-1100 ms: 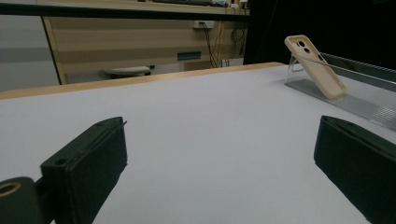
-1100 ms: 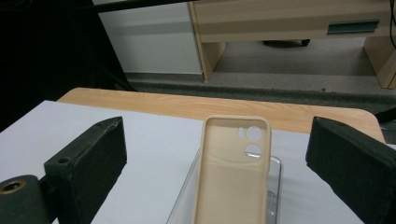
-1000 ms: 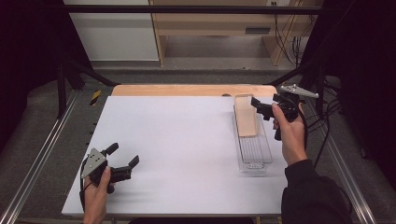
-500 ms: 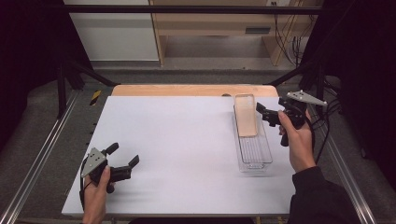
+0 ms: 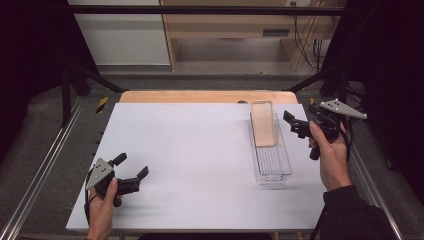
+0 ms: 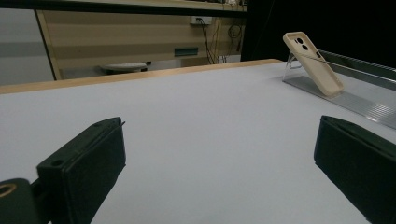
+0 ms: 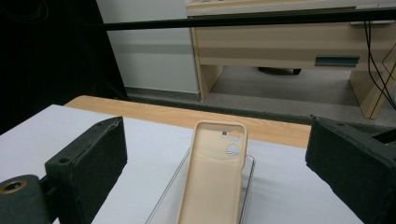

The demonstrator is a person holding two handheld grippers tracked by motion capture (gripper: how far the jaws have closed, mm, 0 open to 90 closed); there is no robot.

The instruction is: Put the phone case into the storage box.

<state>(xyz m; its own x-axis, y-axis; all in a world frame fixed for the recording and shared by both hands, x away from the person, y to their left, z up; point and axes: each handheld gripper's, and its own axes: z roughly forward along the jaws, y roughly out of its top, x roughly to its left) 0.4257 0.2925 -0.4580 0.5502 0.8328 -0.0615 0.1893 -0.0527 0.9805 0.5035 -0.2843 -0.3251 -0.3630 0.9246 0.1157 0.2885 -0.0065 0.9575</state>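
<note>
Both claws gape apart: left claw near the table's front-left edge, right claw beside the tray.

2 black tools, grey triangular plates, dark right sleeve

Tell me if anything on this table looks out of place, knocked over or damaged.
Nothing looks damaged or spilled. The one thing not lying flat is the beige phone case: it leans tilted at the far end of the clear tray, its upper end propped on the tray's end wall. Both the left gripper and right gripper are open and hold nothing.
</note>
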